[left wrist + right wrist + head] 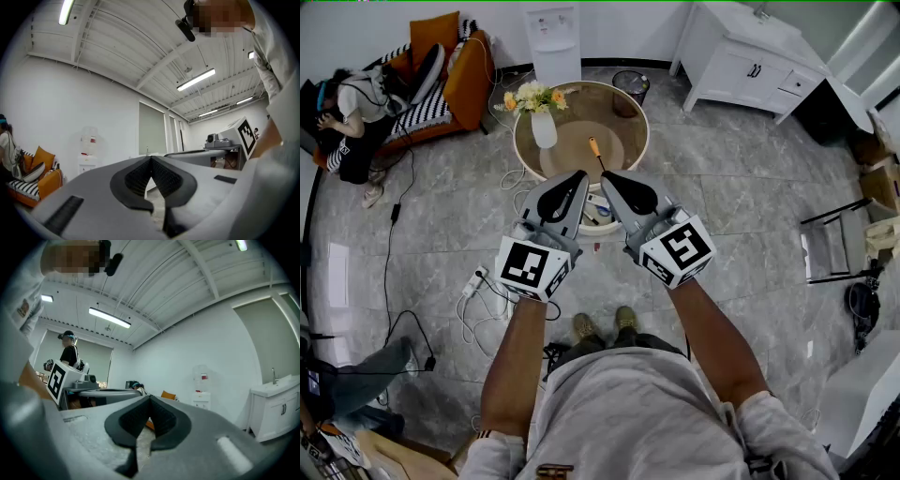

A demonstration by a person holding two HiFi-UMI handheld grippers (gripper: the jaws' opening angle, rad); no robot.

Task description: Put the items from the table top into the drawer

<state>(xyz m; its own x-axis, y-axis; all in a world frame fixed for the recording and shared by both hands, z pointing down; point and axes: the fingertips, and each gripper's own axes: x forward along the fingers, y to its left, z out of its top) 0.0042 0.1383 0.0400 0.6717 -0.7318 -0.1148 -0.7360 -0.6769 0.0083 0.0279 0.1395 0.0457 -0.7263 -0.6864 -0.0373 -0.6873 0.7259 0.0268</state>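
A round glass-topped table (pixel 619 117) stands ahead of me on the floor. On it are a white vase of flowers (pixel 543 127) and an orange-handled tool (pixel 596 151). Under its near edge a white, drawer-like part (pixel 598 212) shows between my grippers; what is in it I cannot tell. My left gripper (pixel 579 176) and right gripper (pixel 606 177) are held side by side, level, just short of the table. Both are shut with nothing in them: the dark pads meet in the left gripper view (pixel 151 160) and in the right gripper view (pixel 150 397).
An orange sofa (pixel 465 75) with a seated person is at the far left. A water dispenser (pixel 554 42), a bin (pixel 630 89) and a white cabinet (pixel 750 61) line the back wall. Cables and a power strip (pixel 474 282) lie left of my feet; a folding chair (pixel 834 246) is right.
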